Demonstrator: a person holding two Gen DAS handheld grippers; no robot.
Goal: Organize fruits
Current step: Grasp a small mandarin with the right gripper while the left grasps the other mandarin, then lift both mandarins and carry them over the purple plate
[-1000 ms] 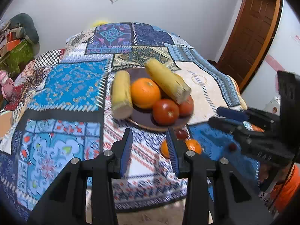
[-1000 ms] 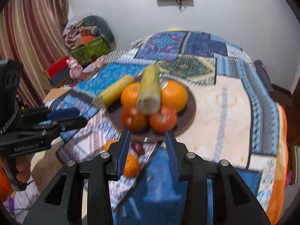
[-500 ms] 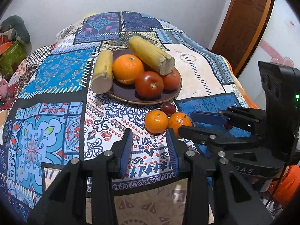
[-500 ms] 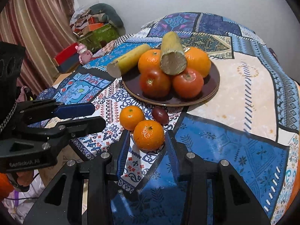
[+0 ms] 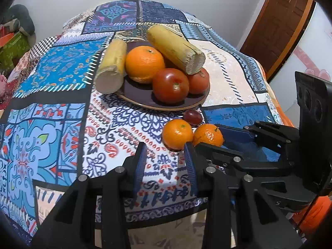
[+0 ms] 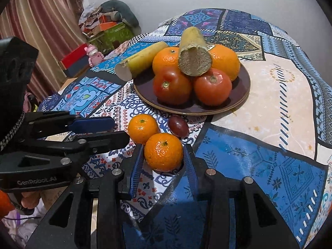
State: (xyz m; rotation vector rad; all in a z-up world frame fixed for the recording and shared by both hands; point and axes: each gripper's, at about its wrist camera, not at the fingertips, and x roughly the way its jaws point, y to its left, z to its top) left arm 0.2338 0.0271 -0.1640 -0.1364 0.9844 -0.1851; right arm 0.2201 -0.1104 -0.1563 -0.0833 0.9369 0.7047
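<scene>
A dark plate (image 6: 238, 101) on the patterned cloth holds two oranges (image 6: 225, 61), two tomatoes (image 6: 212, 86) and two yellow cut stalks (image 6: 194, 50). In front of the plate lie two mandarins and a dark red grape (image 6: 178, 125). The nearer mandarin (image 6: 164, 154) rests on the cloth right at the fingertips of my right gripper (image 6: 162, 155), which is open and not pressing on it. My left gripper (image 5: 164, 155) is open and empty, its tips just short of the other mandarin (image 5: 177, 133). Each gripper shows in the other's view: the right gripper (image 5: 209, 137), the left gripper (image 6: 120, 130).
The cloth-covered table (image 5: 51, 124) ends just below both grippers. A brown door (image 5: 278, 25) stands at the back right. Boxes, a pink toy (image 6: 94, 54) and a striped curtain (image 6: 31, 27) fill the left side of the room.
Both grippers have sunk and tipped down towards the table's front edge. The loose mandarins now sit close to their tips. The jaws keep the same gap.
</scene>
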